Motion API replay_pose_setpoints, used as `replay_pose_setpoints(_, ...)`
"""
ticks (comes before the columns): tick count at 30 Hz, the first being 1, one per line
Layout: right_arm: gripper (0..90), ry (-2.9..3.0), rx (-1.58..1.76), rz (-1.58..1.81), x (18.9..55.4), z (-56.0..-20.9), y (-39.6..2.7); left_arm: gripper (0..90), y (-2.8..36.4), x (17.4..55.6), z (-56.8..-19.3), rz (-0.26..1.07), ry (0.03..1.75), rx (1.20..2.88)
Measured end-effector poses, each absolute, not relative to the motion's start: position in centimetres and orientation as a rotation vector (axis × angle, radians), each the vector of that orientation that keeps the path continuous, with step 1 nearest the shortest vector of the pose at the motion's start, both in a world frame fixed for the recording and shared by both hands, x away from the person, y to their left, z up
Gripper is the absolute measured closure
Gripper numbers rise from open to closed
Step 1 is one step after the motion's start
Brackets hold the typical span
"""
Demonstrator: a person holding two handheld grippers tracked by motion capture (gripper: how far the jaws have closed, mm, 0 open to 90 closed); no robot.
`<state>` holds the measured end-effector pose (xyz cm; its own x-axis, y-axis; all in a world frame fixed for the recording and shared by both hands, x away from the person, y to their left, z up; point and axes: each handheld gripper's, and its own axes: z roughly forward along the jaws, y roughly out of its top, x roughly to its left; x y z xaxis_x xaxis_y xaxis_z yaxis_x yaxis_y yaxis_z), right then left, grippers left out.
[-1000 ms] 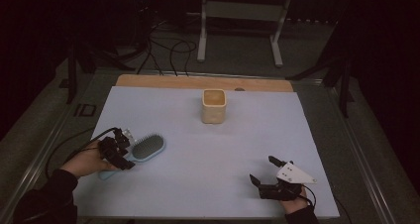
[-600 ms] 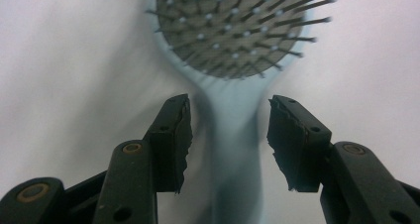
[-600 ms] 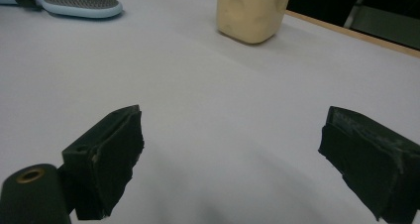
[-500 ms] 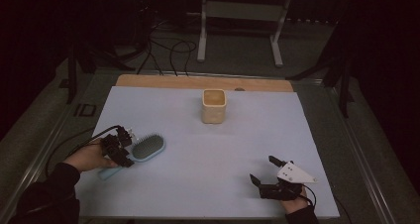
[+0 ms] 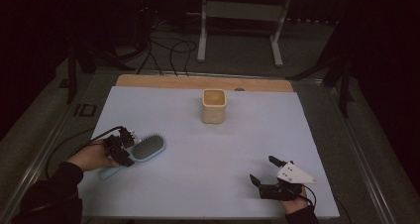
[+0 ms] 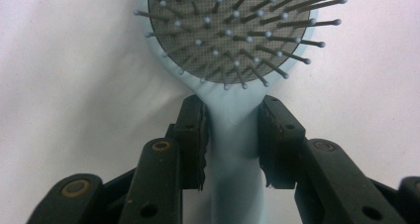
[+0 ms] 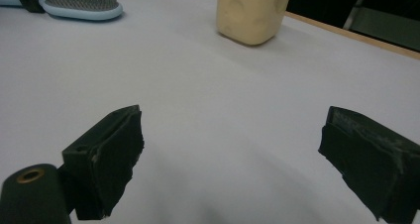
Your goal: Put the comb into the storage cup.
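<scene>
A light blue hairbrush [image 5: 147, 147] lies bristles up at the left of the pale table sheet [image 5: 208, 184]. My left gripper [image 5: 121, 147] sits at its handle, held by a hand coming in from the lower left. In the left gripper view, the jaws have just been closing and both pads [image 6: 190, 135] now touch the sides of the hairbrush [image 6: 233, 26] handle just below the head. My right gripper [image 5: 262, 168] rests near the front right of the sheet, open, with nothing between its jaws [image 7: 233, 149]. The right gripper view shows the hairbrush [image 7: 81, 6] far off.
A cream square cup [image 5: 213, 106] stands upright at the back middle of the sheet, also ahead of the right gripper [image 7: 252, 11]. A wooden strip [image 5: 163, 82] runs along the far edge. Cables [image 5: 168, 50] and a metal stand [image 5: 237, 30] lie on the dark floor beyond.
The left gripper's jaws have narrowed around the hairbrush handle and the hand has shifted slightly. The right gripper has stayed put.
</scene>
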<state>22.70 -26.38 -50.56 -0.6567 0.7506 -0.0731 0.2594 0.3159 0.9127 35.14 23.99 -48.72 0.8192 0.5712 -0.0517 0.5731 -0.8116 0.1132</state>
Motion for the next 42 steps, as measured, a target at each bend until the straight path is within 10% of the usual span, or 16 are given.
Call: replay_pose_setpoints(42, 9.1, 2.075, 0.906, 1.327, 22.7, -50.4, -26.6, 69.9, 22.5, 33.0, -44.7, 0.195, 0.827, 2.485)
